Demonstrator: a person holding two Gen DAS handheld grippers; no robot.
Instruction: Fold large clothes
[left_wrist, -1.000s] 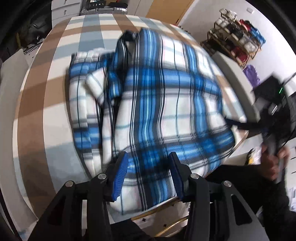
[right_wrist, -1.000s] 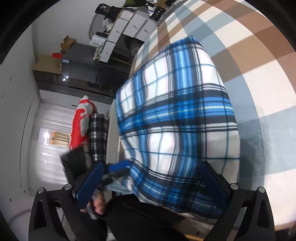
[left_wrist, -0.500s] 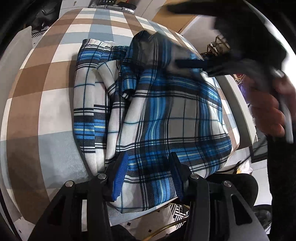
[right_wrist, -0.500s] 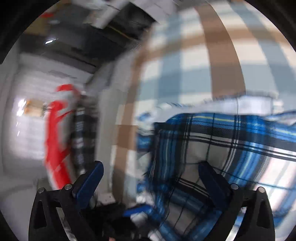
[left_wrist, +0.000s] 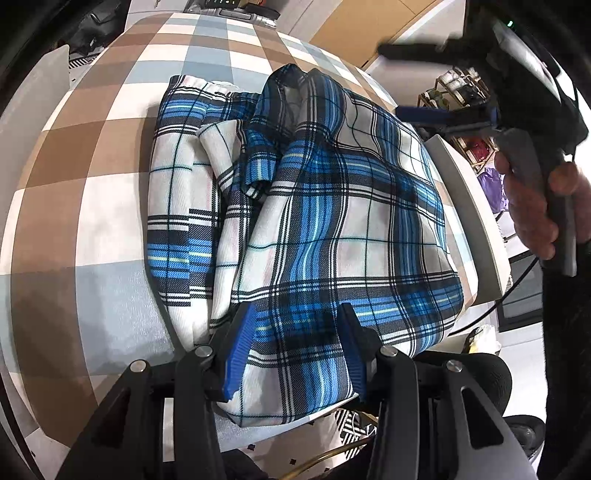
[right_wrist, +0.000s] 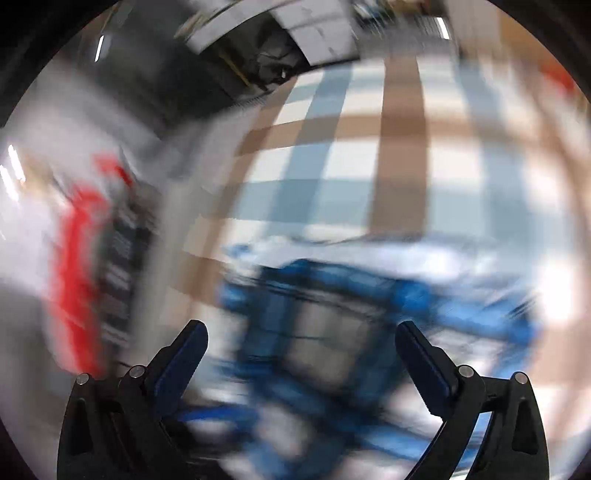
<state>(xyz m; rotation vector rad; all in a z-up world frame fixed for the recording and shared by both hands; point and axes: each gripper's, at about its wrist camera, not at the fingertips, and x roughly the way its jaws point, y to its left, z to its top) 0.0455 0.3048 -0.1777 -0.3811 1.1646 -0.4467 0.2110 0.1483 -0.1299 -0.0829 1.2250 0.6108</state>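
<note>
So the big change from a second ago: the right gripper has let go of the near hem and swung up over the plaid shirt, and it's now off past the shirt's far right side, fingers spread wide with nothing in them. The right wrist view is a smear of motion blur, so I can't say exactly where it's pointing, probably at the shirt's collar end. The left gripper hasn't budged. Its blue pads straddle the near hem of the shirt with fabric between them, though the gap looks too wide to call it a pinch, so I'd say it's open and just resting there.

My read: the fold toward the collar is laid down, and the shirt is now a chunky rectangle with a sleeve bundle bunched along its left side. That lump probably needs tucking or another fold.

The shirt sits on a table under a brown, blue and white checked tablecloth. Right of the shirt is a white board, with a shelf rack beyond it.
</note>
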